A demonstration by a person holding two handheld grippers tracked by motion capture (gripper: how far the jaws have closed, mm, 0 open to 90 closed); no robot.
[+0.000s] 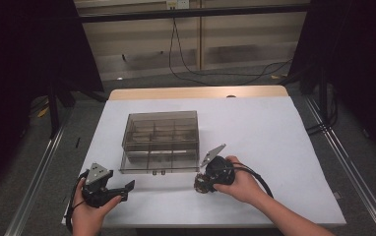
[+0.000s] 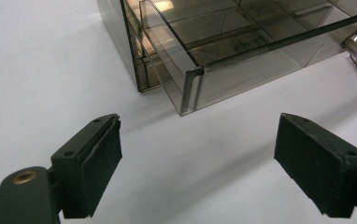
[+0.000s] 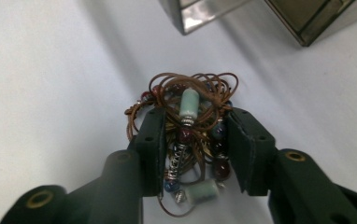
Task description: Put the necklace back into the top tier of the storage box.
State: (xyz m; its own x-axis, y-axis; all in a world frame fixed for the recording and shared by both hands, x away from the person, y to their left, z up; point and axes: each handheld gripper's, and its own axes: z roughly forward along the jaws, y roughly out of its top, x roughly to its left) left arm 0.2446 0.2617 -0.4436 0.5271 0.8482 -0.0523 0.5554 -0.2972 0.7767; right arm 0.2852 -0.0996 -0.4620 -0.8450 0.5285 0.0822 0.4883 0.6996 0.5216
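Right tongs [image 3: 193, 154] sit low over a tangled beaded necklace [image 3: 190, 116] of brown cord, pale green tubes and dark red beads. The necklace lies in a heap on the white counter [image 1: 274, 147], just in front of the smoked-plastic organiser box [image 1: 160, 140], near its right front corner. The jaws stand on either side of the heap and are drawn in against it. The pads appear to press the cords and beads, though how firm the pinch is cannot be judged from the right gripper view, since loose loops spill out past both pads.

Left tongs [image 2: 200, 163] are spread wide with nothing between them. They hover over bare counter by the box's left front corner, where a drawer [image 2: 242, 60] stands pulled out.

Step in hand, as I read it: secure the necklace for a lift towards the box.

Notes on doing it well:
- Grip the dense middle of the bundle, not one strand; a single cord would slide out and the rest would trail.
- Close until the beads stop shifting, then lift straight up and slowly, watching for hanging loops.
- One green tube [image 3: 200, 190] and a loop lie behind the pads, so expect them to dangle.
- Keep clear of the drawer rim.
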